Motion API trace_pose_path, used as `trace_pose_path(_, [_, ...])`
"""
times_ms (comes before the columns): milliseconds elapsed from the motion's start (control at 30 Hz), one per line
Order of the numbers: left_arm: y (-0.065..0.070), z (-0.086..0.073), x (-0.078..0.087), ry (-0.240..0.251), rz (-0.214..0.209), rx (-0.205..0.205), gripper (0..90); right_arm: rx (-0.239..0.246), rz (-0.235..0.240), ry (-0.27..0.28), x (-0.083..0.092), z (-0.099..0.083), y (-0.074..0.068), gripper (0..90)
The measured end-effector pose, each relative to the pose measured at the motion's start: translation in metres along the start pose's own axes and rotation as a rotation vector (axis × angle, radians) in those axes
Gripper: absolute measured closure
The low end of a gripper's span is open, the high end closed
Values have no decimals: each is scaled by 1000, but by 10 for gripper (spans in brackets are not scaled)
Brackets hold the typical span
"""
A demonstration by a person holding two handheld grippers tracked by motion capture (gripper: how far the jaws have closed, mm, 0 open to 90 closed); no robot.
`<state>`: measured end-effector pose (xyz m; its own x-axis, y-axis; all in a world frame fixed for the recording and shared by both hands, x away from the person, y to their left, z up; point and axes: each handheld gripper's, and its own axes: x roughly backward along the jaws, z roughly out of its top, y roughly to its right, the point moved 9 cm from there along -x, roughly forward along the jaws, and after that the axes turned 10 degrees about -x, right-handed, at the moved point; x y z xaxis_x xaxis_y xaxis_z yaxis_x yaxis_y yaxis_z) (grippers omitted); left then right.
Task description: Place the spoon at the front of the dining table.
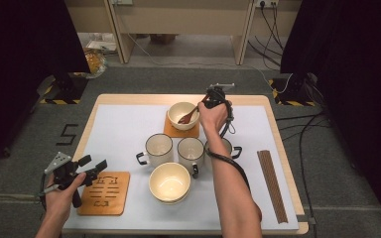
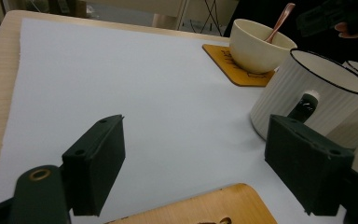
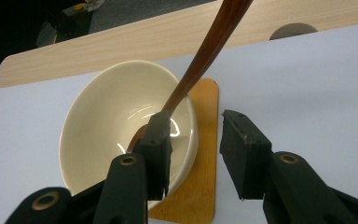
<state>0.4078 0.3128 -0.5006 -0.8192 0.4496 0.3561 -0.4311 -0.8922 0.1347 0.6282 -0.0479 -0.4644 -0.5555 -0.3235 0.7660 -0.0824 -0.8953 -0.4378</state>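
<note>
High view. Desk: pale wood rim, white sheet over most of the top. Landmark: the far bowl, cream, on a wooden coaster near the desk's back edge. A wooden spoon lies in it, handle slanting up to the right. The right tool hangs just right of the far bowl beside the spoon handle. Nearer than the far bowl stand three mugs in a row, then a second bowl. The left tool sits well to the near left of the far bowl, above a second coaster; jaws apart, holding nothing. A slatted mat lies far right by the desk edge. Open sheet runs left of the far bowl. Grey floor, dark curtains, cables around.

Left gripper view. Left tool stands wide apart over bare white sheet. The far bowl is ahead to the right with the spoon in it; a ribbed mug is just nearer. The other mugs are cut off at the right edge.

Right gripper view. Right tool is apart above the far bowl's rim and coaster. The spoon handle runs against one pad's tip; the other pad stands clear, so no clamp. The spoon's scoop is hidden behind that pad.
</note>
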Motion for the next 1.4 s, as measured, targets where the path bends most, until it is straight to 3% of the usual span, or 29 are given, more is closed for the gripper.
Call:
trace_pose_path(1067, [1, 0, 0, -4, 1, -4, 195, 54, -13, -29, 29, -8, 0, 597])
trace_pose_path(1400, [2, -1, -1, -8, 3, -9, 195, 64, -23, -34, 36, -9, 6, 590])
